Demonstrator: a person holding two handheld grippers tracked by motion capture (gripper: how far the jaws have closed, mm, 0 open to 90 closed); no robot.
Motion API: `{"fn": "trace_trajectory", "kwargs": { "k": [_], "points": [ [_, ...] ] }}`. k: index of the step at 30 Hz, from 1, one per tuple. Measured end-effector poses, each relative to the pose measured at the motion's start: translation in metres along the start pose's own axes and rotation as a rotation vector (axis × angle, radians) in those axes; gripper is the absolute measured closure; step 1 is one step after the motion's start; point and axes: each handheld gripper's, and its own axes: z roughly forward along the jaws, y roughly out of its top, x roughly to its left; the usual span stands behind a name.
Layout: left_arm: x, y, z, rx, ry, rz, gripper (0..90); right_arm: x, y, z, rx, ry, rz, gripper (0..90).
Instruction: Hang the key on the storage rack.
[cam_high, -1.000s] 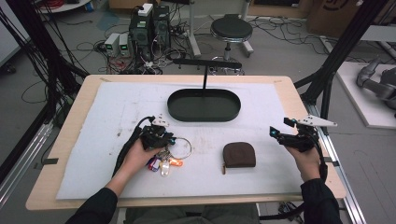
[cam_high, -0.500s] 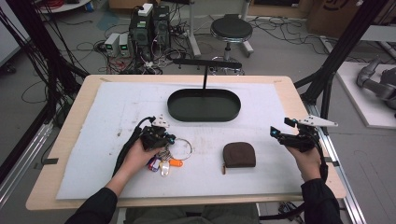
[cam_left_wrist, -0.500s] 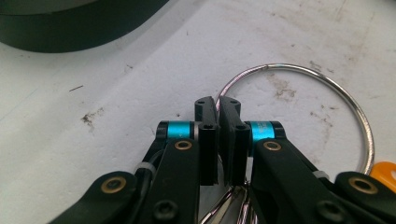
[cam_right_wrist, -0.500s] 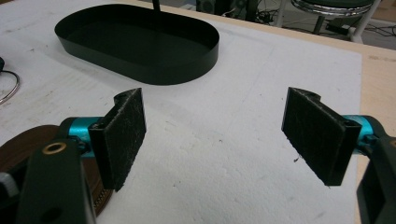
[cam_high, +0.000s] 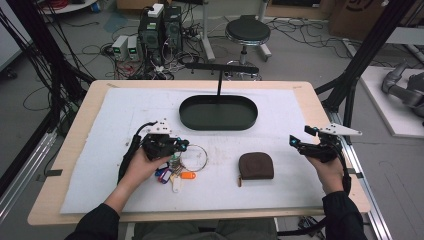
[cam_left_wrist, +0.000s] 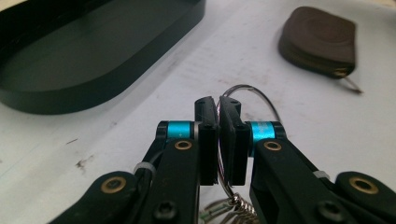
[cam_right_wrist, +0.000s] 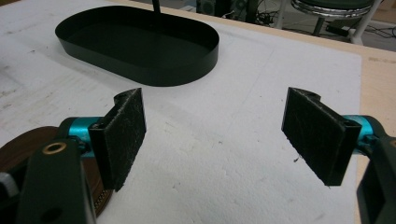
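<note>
From the high view, the left gripper (cam_high: 181, 145) sits left of centre on the white mat (cam_high: 100, 170), over a key ring (cam_high: 196, 157) whose keys and coloured tags (cam_high: 172, 174) lie fanned out just below it. The right gripper (cam_high: 295, 142) hovers at the right side of the frame, well apart from the brown pouch (cam_high: 255, 166) at lower centre. The black oval tray (cam_high: 218, 112) lies above, with bare mat all round it.

In the left gripper view, the jaws are pinched almost together on the thin wire of the key ring (cam_left_wrist: 252, 91), which loops out beyond them. The wire looks stiff, light and slippery; I'd judge the dangling bunch will swing and could twist in the grip.

In the right gripper view, the pads (cam_right_wrist: 125, 135) stand wide apart, holding nothing, with the tray (cam_right_wrist: 140, 44) at upper left and the pouch (cam_right_wrist: 18, 140) at lower left.
</note>
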Motion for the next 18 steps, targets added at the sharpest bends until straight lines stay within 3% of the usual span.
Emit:
{"fn": "trace_trajectory", "kwargs": {
  "k": [5,18],
  "points": [
    [-0.008,0.000,-0.008,-0.003,-0.042,0.044,85.4,0.000,0.000,0.000,0.003,0.005,0.001,22.4],
    [-0.012,-0.003,-0.010,0.037,-0.116,0.082,80.5,0.000,0.000,0.001,0.009,0.010,0.002,22.4]
  ]
}}
